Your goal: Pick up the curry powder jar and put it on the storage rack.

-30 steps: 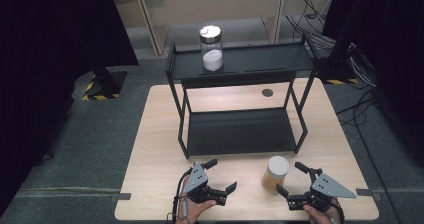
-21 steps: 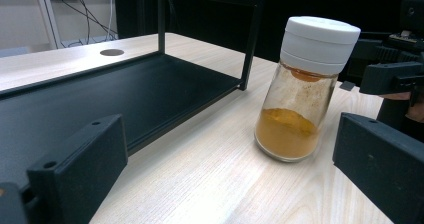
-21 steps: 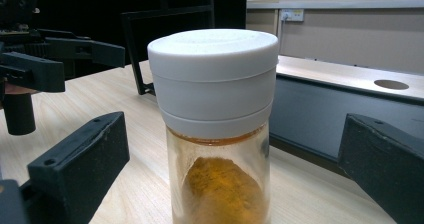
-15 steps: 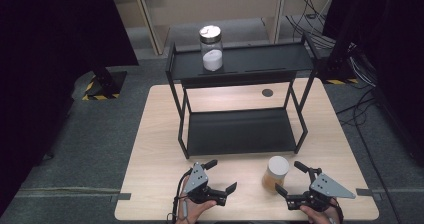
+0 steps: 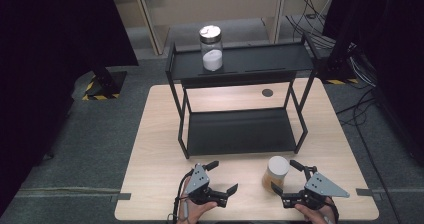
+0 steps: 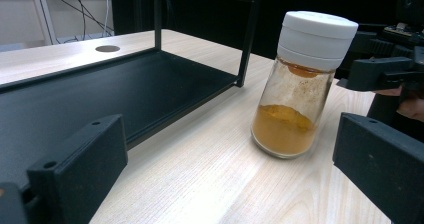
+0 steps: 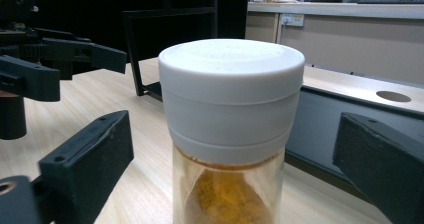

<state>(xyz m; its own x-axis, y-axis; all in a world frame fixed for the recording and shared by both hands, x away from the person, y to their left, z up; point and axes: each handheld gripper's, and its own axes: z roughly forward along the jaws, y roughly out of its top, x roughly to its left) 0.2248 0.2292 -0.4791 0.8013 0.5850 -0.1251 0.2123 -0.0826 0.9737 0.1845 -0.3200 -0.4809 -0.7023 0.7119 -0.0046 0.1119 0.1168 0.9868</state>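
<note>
orange-brown powder jar stands near right on the tabletop, between the right gripper jaws, just closing, not yet touching. next: grip squarely. left gripper gapes idle.

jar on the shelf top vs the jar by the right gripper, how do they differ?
The shelf jar holds white powder; the table jar holds orange-brown powder. The shelf jar stands on the black rack's top tier, far from both hands; the table jar stands on the table between the right gripper's open jaws, untouched. Shelf jar's lid looks shiny, table jar's is matte white. Both are upright, clear and capped.
</note>
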